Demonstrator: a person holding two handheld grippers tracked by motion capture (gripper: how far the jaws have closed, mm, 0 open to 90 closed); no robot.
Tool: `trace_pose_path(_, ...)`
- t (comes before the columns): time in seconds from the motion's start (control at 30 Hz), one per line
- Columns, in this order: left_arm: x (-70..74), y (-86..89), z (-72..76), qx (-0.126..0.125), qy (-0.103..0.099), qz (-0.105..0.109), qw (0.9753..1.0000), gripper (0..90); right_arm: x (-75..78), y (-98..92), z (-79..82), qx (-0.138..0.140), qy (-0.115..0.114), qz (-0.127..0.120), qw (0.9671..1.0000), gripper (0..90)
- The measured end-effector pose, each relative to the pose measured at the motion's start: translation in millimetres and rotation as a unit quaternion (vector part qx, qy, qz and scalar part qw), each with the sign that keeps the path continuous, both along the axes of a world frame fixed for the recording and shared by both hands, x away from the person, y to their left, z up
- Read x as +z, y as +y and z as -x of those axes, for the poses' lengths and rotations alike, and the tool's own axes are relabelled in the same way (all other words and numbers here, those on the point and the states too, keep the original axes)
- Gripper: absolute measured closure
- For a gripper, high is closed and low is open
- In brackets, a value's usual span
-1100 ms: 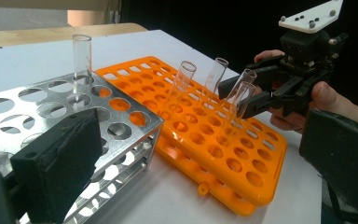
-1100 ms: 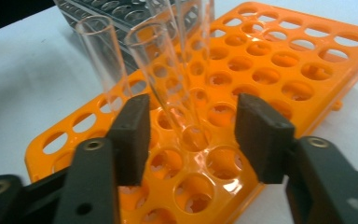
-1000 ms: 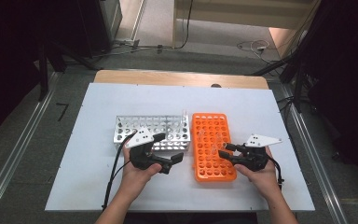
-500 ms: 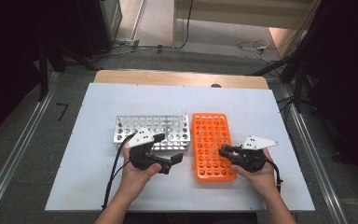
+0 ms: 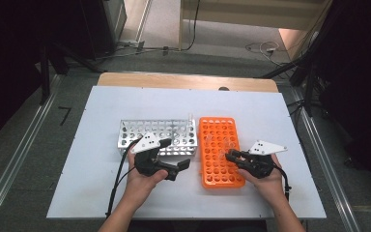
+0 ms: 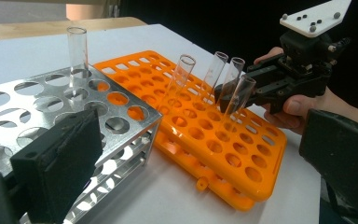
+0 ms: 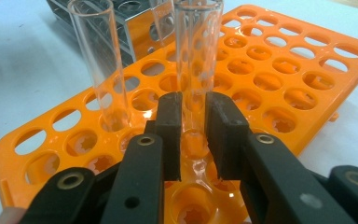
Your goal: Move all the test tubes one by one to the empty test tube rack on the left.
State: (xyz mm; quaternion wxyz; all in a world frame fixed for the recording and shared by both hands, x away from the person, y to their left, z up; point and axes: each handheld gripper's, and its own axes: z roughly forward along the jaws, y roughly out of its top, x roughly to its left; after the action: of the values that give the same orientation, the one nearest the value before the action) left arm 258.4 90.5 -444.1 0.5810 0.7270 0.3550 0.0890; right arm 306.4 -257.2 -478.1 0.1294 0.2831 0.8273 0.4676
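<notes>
Glass test tube stands upright in the orange rack, right of the metal rack. It looks light, stiff, slick and breakable. Right gripper clasps its lower part between narrow jaws; gentle pressure low down suits it. Left gripper hangs wide open, empty.

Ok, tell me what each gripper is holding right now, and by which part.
The right gripper clamps a clear test tube near its lower end, above the orange rack. The left gripper is open and holds nothing.
</notes>
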Motion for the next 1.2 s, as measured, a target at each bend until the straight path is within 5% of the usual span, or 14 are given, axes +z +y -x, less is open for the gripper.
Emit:
trace_pose_path(0.37, 2.9, 0.1, 1.2, 0.0, -0.004, 0.001, 1.0, 0.0, 12.4, -5.3, 0.3, -0.005, 0.006, -0.027, 0.9996, 73.9)
trace_pose_path(0.8, 11.9, 0.9, 4.3, -0.003, -0.014, -0.006, 0.9999, 0.0, 49.3, -14.8, 11.3, -0.006, -0.001, -0.046, 0.9989, 73.9)
trace_pose_path(1.2, 23.6, -2.0, 9.3, -0.014, -0.025, -0.009, 0.9996, 0.6, 69.6, -5.7, 23.2, 0.037, 0.003, -0.053, 0.9979, 74.0)
